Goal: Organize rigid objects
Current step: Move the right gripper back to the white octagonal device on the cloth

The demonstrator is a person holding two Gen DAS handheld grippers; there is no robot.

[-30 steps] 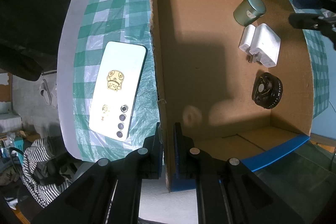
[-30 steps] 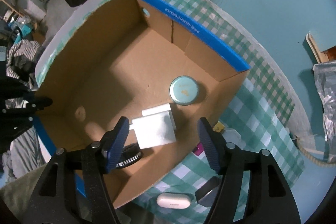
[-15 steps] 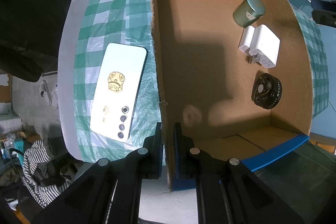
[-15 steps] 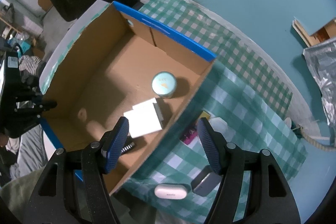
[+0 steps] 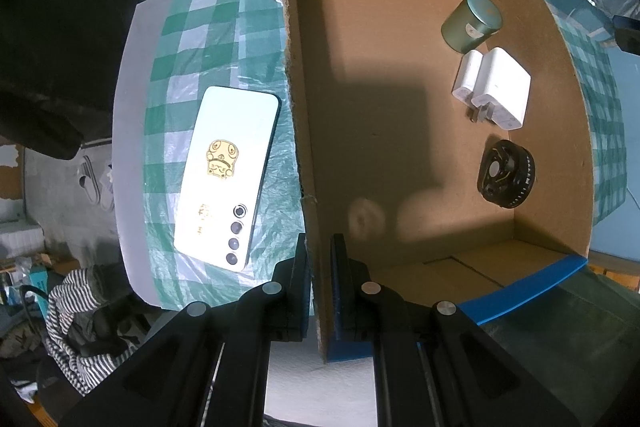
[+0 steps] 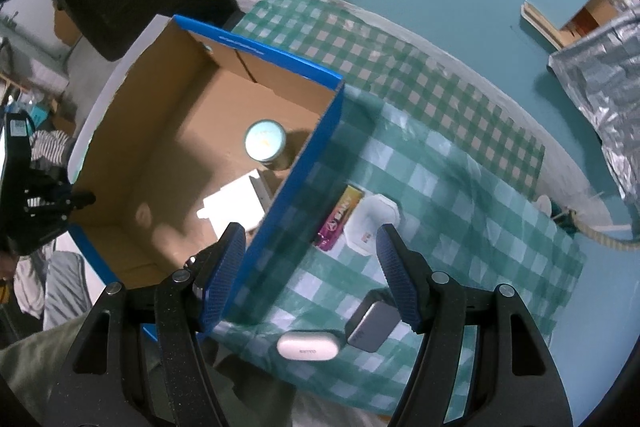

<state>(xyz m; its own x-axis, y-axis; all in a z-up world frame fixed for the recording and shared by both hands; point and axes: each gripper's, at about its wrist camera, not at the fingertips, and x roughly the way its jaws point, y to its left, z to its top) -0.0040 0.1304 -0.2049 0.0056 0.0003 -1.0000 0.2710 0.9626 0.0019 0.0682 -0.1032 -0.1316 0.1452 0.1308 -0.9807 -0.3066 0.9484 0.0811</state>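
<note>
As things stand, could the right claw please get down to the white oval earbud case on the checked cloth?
Probably yes: the right claw hangs open and empty, and the white oval earbud case lies bare on the checked cloth, outside the cardboard box. Only the grey rectangular case beside it crowds one end.

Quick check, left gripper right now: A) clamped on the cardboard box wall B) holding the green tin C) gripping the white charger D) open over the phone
A: the left gripper is shut with a finger on each side of the cardboard box wall, while the phone lies untouched on the cloth outside.
</note>
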